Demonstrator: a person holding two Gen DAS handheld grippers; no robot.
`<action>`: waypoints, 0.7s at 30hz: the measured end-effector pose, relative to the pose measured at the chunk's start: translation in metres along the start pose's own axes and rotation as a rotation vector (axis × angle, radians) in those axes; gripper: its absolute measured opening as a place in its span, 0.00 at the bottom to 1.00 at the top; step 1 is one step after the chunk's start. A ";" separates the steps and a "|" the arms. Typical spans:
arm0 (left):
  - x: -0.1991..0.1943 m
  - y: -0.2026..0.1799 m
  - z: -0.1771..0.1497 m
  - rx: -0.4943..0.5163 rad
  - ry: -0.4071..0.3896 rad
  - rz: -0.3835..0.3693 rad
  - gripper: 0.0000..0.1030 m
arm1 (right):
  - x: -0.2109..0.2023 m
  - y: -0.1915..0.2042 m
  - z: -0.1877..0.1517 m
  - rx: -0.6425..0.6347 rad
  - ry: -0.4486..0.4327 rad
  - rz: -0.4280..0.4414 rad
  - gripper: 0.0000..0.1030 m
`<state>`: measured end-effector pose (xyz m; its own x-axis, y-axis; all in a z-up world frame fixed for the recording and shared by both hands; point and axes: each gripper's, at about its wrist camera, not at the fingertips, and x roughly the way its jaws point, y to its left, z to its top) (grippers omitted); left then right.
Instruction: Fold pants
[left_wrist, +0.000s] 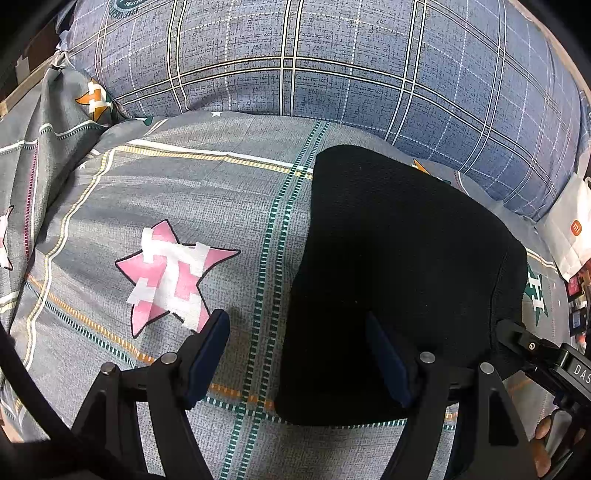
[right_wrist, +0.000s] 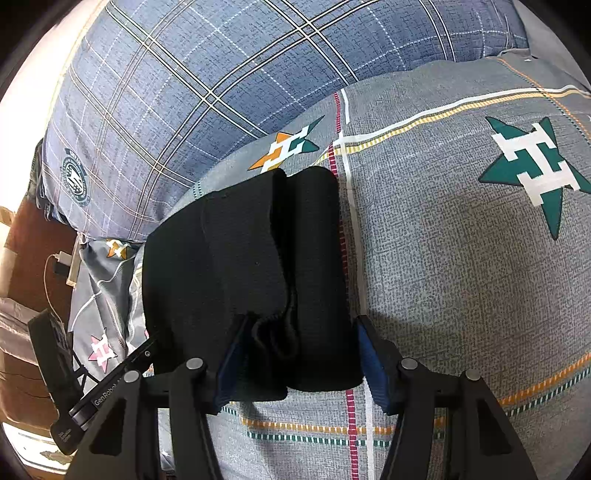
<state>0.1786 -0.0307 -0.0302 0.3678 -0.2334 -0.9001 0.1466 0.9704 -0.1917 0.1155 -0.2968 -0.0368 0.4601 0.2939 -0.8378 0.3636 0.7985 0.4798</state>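
The black pants (left_wrist: 406, 266) lie folded into a thick rectangle on the grey star-print bedsheet (left_wrist: 166, 192). My left gripper (left_wrist: 299, 358) hangs open over the bundle's left near corner. One finger is above the sheet and the other above the black cloth, with nothing pinched. In the right wrist view the pants (right_wrist: 240, 251) show a waistband cord at their near end. My right gripper (right_wrist: 303, 363) is open, its blue pads on either side of that near end, and the cloth lies flat. Each gripper's body shows at the other view's edge.
A blue plaid pillow (left_wrist: 332, 55) lies along the far side of the bed (right_wrist: 177, 92). A white paper bag (left_wrist: 570, 229) stands at the right. A charger and cable (right_wrist: 62, 266) rest on a brown surface at the left. A person's fingers (left_wrist: 543, 430) hold the right gripper's handle.
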 end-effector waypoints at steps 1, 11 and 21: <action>0.000 0.000 0.000 0.000 0.000 0.000 0.75 | 0.000 0.000 0.000 0.001 0.000 0.000 0.59; -0.001 0.000 0.000 0.007 -0.006 0.006 0.75 | 0.000 0.000 0.000 0.001 0.000 -0.001 0.59; -0.004 -0.014 -0.003 0.086 -0.065 0.076 0.75 | 0.002 0.002 0.001 -0.005 0.002 -0.008 0.61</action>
<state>0.1720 -0.0429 -0.0253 0.4394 -0.1654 -0.8829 0.1929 0.9773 -0.0871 0.1177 -0.2954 -0.0371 0.4556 0.2885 -0.8421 0.3634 0.8033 0.4718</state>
